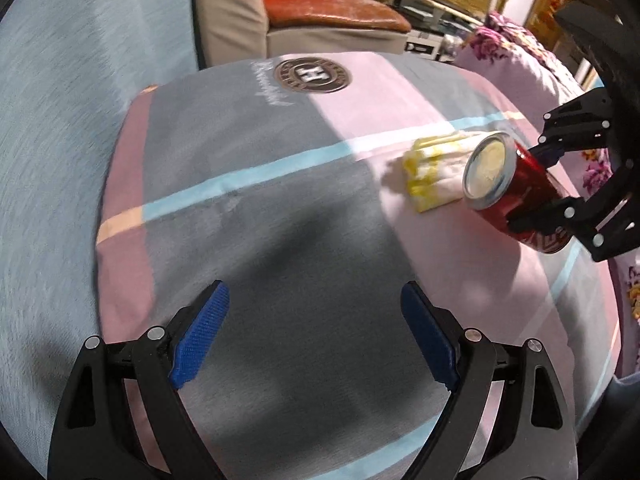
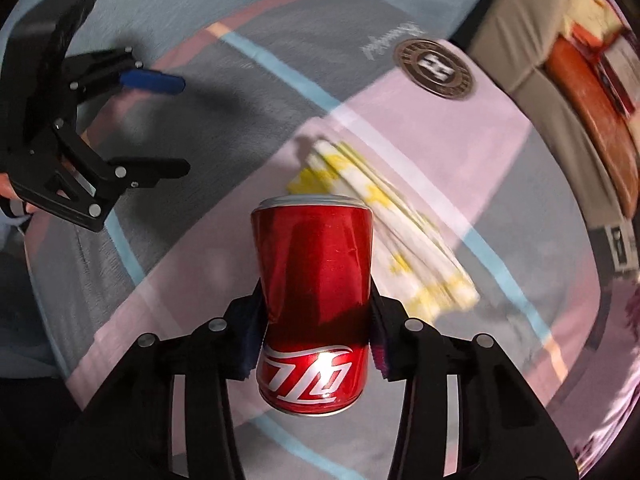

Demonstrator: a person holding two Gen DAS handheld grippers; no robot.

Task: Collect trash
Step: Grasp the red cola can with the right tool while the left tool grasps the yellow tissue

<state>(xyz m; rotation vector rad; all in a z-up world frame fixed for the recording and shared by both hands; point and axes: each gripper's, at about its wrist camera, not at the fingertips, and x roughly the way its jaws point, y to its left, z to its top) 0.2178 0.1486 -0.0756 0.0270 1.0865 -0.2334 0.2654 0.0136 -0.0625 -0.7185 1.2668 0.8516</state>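
Observation:
My right gripper (image 2: 316, 328) is shut on a red drink can (image 2: 316, 304) and holds it above the bed, its body dented between the fingers. The can also shows in the left wrist view (image 1: 508, 192), gripped by the right gripper (image 1: 528, 188). A white and yellow crumpled wrapper (image 1: 432, 176) lies on the pink and grey pillow (image 1: 280, 200) just behind the can; in the right wrist view the wrapper (image 2: 384, 216) lies beyond the can. My left gripper (image 1: 314, 332) is open and empty over the grey part of the pillow, and shows at the left of the right wrist view (image 2: 176, 124).
The pillow lies on a light blue bedspread (image 1: 60, 120). A floral pink pillow (image 1: 532, 76) lies at the right. A beige sofa (image 1: 232, 12) with an orange cushion (image 1: 336, 12) stands behind the bed.

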